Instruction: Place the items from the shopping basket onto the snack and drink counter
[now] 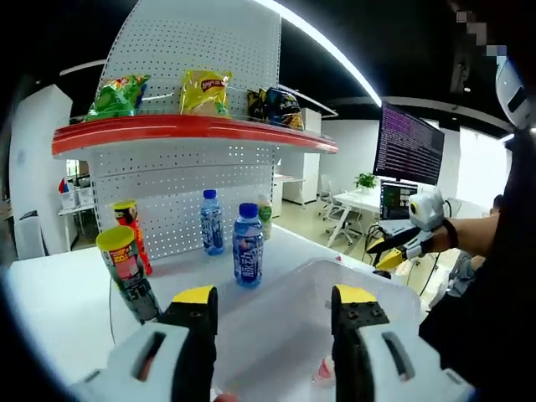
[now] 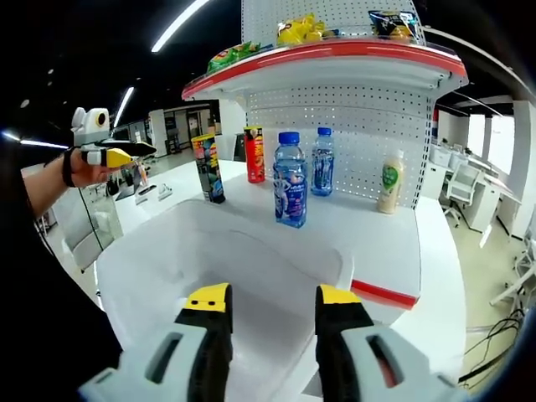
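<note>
Both grippers ride empty over the shopping basket (image 2: pixel 167 276): my left gripper (image 1: pixel 275 311) has its jaws apart, and my right gripper (image 2: pixel 273 308) is spread the same way, nothing between them. On the tabletop (image 2: pixel 385 243) beyond the basket stand a blue bottle (image 2: pixel 290 179), a second bottle (image 2: pixel 322 162), a dark chip can (image 2: pixel 208 168), a red can (image 2: pixel 254 154) and a pale bottle (image 2: pixel 389 186) near the pegboard. Low in the basket, just by my left gripper's right jaw, I see a small pinkish item (image 1: pixel 325 369), too hidden to name.

My worry is that reaching down for it, I could catch the translucent basket wall instead. Then, when placing, the crowded front row is a risk: the blue bottle stands nearest the basket and a careless swing would tip it into the others.
</note>
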`<state>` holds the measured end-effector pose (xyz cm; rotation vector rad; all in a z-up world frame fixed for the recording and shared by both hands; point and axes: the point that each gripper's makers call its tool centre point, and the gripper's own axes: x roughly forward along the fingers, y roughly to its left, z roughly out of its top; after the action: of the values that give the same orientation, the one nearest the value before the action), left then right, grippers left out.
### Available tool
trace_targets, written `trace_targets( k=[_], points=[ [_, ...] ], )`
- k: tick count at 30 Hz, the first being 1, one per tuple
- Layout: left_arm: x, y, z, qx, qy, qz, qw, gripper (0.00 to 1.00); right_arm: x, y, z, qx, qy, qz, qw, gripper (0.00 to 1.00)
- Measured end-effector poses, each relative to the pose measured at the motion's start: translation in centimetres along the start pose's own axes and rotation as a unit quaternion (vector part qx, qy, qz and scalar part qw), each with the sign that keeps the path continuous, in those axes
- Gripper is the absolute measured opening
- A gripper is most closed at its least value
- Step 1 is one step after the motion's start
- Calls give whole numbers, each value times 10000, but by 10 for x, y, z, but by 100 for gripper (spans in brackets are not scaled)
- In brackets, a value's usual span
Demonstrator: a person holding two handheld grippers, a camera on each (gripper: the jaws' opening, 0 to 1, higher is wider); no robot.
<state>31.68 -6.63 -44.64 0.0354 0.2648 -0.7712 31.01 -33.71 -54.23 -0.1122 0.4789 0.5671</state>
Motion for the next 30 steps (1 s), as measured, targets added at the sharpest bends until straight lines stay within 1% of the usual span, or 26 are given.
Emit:
trace_targets(
  k=[3,6,8,11,14,19,25,30],
  points=[
    [-14,3,-4,-37,2,47,10000,54,-2,2,3,-28,-48,57,10000,38],
    [-25,1,-7,-111,-17,23,9999,54,-3,9,5,-97,-113,178,9997,39],
    [-30,1,-11,-146,3,17,9999,54,-5,13,6,-170,-160,286,9993,40],
    [-38,0,-21,-200,62,-3,9998,53,-8,18,7,-255,-261,447,9983,40],
    [-41,-2,-32,-293,154,-23,9994,53,-11,19,7,-318,-337,562,9973,40],
    [-44,-14,-44,-390,287,-113,9988,53,-15,26,6,-521,-474,844,9939,40],
    [-47,-6,-49,-607,272,42,9978,53,-14,31,-3,-729,-440,1061,9907,42],
    [-48,-3,-53,-665,317,108,9972,53,-13,38,-9,-887,-400,1195,9881,44]
  ],
)
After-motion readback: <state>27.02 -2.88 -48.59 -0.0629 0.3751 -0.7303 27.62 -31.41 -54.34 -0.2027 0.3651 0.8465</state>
